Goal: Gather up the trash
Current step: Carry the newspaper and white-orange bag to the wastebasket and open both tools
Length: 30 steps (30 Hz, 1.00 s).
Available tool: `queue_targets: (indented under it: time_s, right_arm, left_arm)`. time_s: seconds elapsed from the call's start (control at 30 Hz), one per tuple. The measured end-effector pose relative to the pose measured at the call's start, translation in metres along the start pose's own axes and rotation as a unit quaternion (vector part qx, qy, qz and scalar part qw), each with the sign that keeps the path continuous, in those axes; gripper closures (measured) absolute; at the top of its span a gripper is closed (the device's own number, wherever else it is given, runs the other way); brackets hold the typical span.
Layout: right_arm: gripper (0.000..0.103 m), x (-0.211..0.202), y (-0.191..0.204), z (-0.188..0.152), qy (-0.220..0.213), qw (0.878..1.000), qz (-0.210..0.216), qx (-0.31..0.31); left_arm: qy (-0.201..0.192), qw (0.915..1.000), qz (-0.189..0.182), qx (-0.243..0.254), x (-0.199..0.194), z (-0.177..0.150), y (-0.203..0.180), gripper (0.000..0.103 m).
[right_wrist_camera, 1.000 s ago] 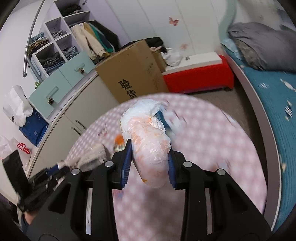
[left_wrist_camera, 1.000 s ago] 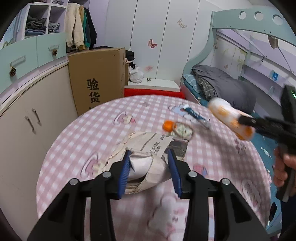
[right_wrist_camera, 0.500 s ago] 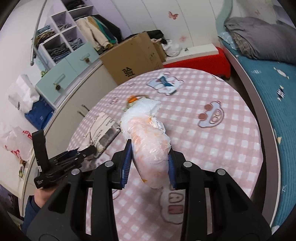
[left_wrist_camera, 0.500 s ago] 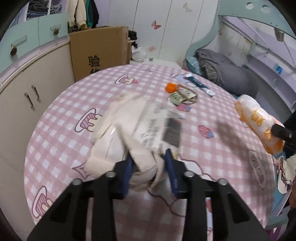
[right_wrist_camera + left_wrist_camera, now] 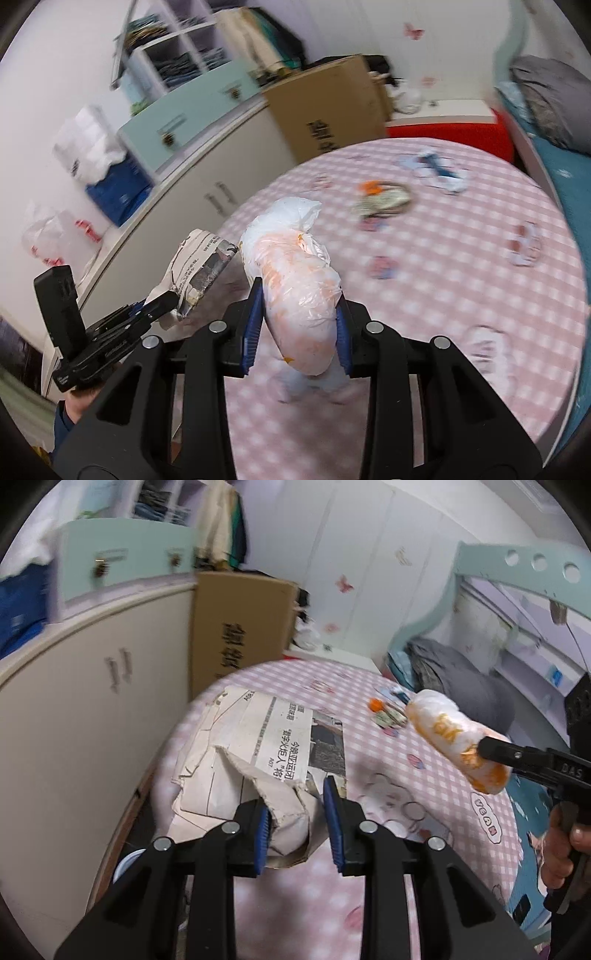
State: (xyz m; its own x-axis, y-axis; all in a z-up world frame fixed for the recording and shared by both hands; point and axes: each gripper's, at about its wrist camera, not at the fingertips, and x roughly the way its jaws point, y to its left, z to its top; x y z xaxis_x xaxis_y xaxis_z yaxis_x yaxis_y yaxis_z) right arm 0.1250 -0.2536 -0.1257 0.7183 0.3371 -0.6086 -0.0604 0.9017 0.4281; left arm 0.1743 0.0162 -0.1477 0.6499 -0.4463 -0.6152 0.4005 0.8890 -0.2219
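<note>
A crumpled newspaper (image 5: 266, 753) is pinched at its near, folded edge between the blue pads (image 5: 263, 830) of the left gripper (image 5: 297, 825); the rest of the sheet is spread forward and to the left beyond the fingertips, over the left edge of the round table (image 5: 436, 786) with its pink checked cloth. In the right wrist view the same paper (image 5: 199, 266) is seen hanging from that gripper (image 5: 162, 301), held up beside the table's edge.

A white plastic bag (image 5: 299, 288) with orange stains is clamped between the pads of the right gripper (image 5: 299, 334), which are pressed into its sides; the knotted top is pointed forward past the fingertips and the bottom bulges below them. The bag (image 5: 456, 740) is held above the table, clear of the cloth.

Farther back on the table, a small pile of scraps with an orange piece (image 5: 382, 197) is seen, blurred.
</note>
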Motion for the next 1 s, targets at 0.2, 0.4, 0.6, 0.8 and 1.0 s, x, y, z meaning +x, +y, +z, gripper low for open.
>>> queue_targets:
  time_s: [0.2, 0.4, 0.6, 0.8, 1.0]
  right_arm:
    - [0.069, 0.060, 0.102, 0.004, 0.045, 0.995, 0.051, -0.071]
    - [0.069, 0.152, 0.204, -0.017, 0.127, 0.981, 0.065, -0.129]
    - [0.069, 0.240, 0.271, -0.051, 0.195, 0.962, 0.030, -0.191]
    - [0.068, 0.306, 0.288, -0.089, 0.252, 0.943, -0.012, -0.219]
    - [0.064, 0.358, 0.274, -0.101, 0.283, 0.939, -0.035, -0.195]
  left_arm:
    - [-0.020, 0.9961, 0.076, -0.040, -0.054, -0.019, 0.077, 0.077]
    - [0.016, 0.9847, 0.137, -0.106, -0.068, -0.060, 0.169, 0.077]
    - [0.072, 0.9722, 0.158, -0.157, -0.045, -0.106, 0.234, 0.077]
    - [0.111, 0.9640, 0.153, -0.187, -0.011, -0.131, 0.269, 0.077]
    - [0.147, 0.9607, 0.138, -0.191, 0.029, -0.135, 0.288, 0.077]
